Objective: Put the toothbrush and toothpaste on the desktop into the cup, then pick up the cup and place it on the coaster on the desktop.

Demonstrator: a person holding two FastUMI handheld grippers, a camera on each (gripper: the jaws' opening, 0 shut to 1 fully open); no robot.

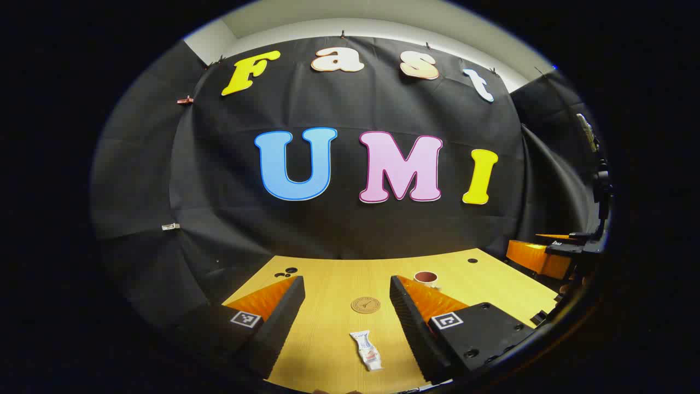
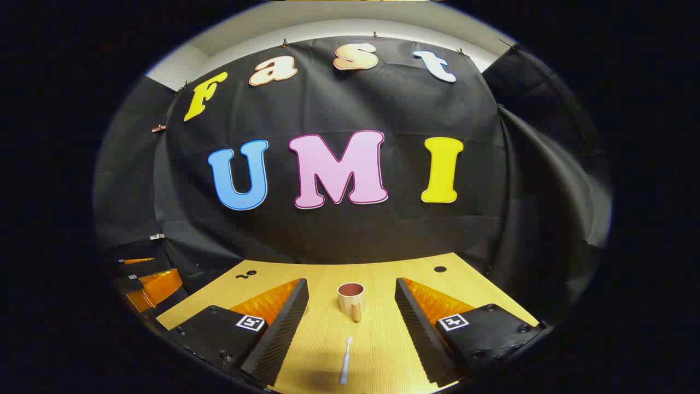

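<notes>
**Both grippers held apart above the bench, nothing grasped**

A light wooden bench (image 1: 339,273) with a pale grain is seen in front of the black cloth wall, and all the task's things are laid on it.

In the left gripper view, the left gripper (image 1: 347,323) is held low over the bench with its jaws spread wide and released; nothing is gripped between them. The right gripper (image 1: 538,257) is glimpsed at the far right edge of that view. In the right gripper view, the right gripper (image 2: 353,328) is likewise held with its jaws released and wide apart, and the left gripper (image 2: 147,284) is seen at the far left edge.

A cream ceramic cup with a reddish-brown inside (image 2: 351,298) is stood upright between the right gripper's fingers, farther off, its handle turned toward the camera. A round brown coaster (image 1: 365,305) is laid flat between the left gripper's fingers, with the cup (image 1: 426,278) beyond it to the right.

A small white toothpaste tube (image 1: 367,350) is laid flat just nearer than the coaster. A slim white toothbrush (image 2: 345,360) is laid flat nearer than the cup, apart from it.
</notes>
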